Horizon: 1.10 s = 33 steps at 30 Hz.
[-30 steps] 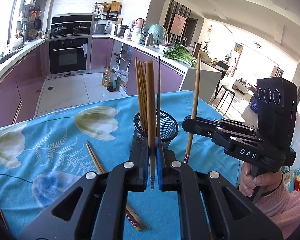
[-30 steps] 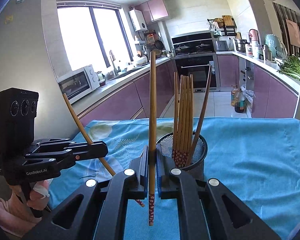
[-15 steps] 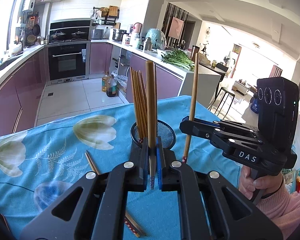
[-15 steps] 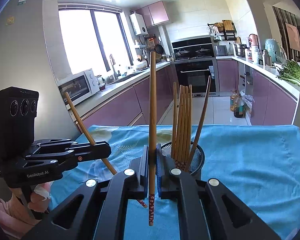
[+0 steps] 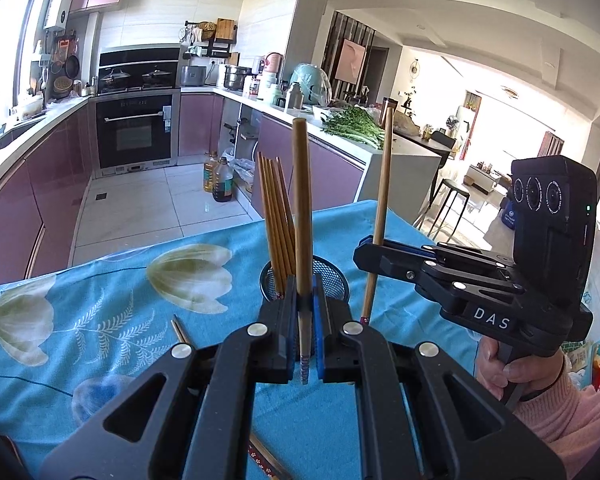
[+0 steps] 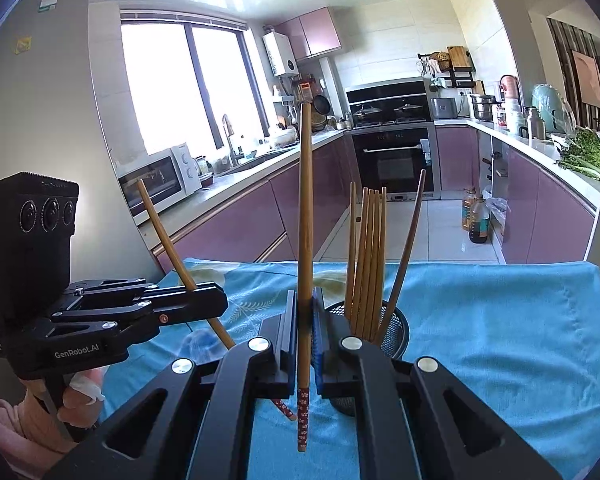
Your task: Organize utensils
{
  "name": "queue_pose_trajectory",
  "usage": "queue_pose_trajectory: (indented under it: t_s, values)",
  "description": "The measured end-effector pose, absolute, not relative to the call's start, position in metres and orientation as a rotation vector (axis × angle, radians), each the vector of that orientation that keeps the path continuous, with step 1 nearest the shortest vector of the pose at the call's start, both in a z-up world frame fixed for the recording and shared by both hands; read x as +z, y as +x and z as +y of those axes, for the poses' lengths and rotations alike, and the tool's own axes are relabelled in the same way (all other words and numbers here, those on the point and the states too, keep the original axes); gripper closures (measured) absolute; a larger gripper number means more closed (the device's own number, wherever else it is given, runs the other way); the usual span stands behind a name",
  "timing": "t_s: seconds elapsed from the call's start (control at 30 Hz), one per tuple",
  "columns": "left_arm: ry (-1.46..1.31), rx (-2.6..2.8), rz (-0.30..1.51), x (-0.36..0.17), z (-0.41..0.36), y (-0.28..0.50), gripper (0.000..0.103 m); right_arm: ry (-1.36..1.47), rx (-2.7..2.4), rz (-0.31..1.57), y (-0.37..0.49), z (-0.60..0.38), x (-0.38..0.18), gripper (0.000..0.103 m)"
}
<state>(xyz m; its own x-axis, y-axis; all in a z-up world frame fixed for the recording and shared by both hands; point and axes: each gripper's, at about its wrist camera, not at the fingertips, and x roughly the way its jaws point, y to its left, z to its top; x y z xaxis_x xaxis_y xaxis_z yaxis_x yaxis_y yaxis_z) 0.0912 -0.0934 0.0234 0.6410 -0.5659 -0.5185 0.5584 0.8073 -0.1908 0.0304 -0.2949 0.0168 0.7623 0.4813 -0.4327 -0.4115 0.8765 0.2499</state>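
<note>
A black mesh holder stands on the blue flowered tablecloth with several wooden chopsticks upright in it. My left gripper is shut on one chopstick, held upright just in front of the holder. In the right wrist view that left gripper shows at the left, its chopstick leaning. My right gripper is shut on another upright chopstick, left of the holder. From the left wrist view, the right gripper and its chopstick sit right of the holder.
Loose chopsticks lie on the cloth to the left of my left gripper. Purple kitchen cabinets and an oven stand beyond the table's far edge. A hand in a pink sleeve holds the right gripper's handle.
</note>
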Motion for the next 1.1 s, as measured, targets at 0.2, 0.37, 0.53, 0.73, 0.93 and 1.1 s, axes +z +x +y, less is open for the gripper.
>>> queue_pose_trajectory:
  t_s: [0.2,0.37,0.53,0.73,0.93,1.1]
  values:
    - [-0.011,-0.642,0.585,0.029,-0.094,0.090,0.096,0.143,0.490,0.503,0.032,-0.297,0.020,0.097]
    - [-0.012,-0.646,0.576,0.034,-0.094,0.089,0.096,0.140,0.491,0.497,0.036,-0.296,0.024,0.097]
    - [-0.011,-0.651,0.569,0.036,-0.095,0.091,0.096,0.139,0.491,0.488,0.037,-0.296,0.026,0.097]
    - [-0.012,-0.653,0.560,0.041,-0.097,0.091,0.096,0.145,0.494,0.486,0.038,-0.297,0.026,0.097]
    - [-0.007,-0.652,0.555,0.043,-0.098,0.092,0.096,0.145,0.496,0.484,0.040,-0.298,0.028,0.097]
    - [-0.003,-0.652,0.546,0.047,-0.099,0.092,0.096,0.145,0.501,0.480,0.043,-0.300,0.028,0.097]
